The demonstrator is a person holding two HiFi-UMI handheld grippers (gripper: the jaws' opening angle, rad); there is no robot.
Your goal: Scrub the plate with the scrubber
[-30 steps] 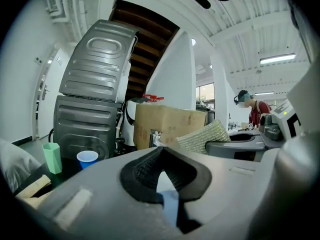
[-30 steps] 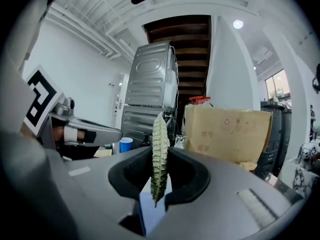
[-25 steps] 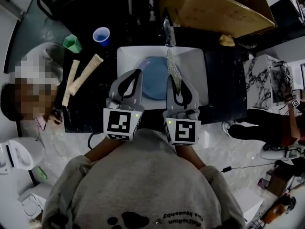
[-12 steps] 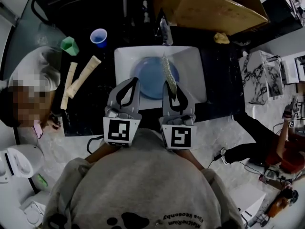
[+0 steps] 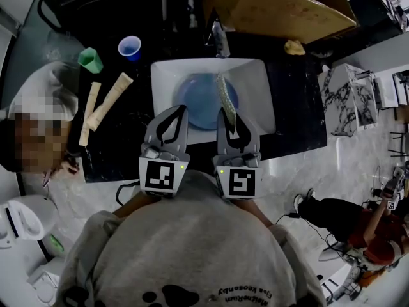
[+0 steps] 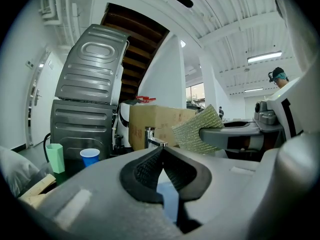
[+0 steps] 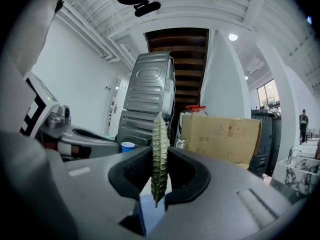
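Scrubber back from tap, above plate
Right gripper pinches it; left gripper closed, empty. Scrubbing can start, I think.

Right gripper: jaws pinched on the scrubber
Scrubber: green, thin, seen edge-on, upright between the black pads, its top rising above them
Plate: blue patch low in the gap under the pads
Left gripper: alongside, at the left
Blue cup: far back, left of the scrubber
Cardboard box: back right

A blue cup and green cup stand on the counter left of a cardboard box.
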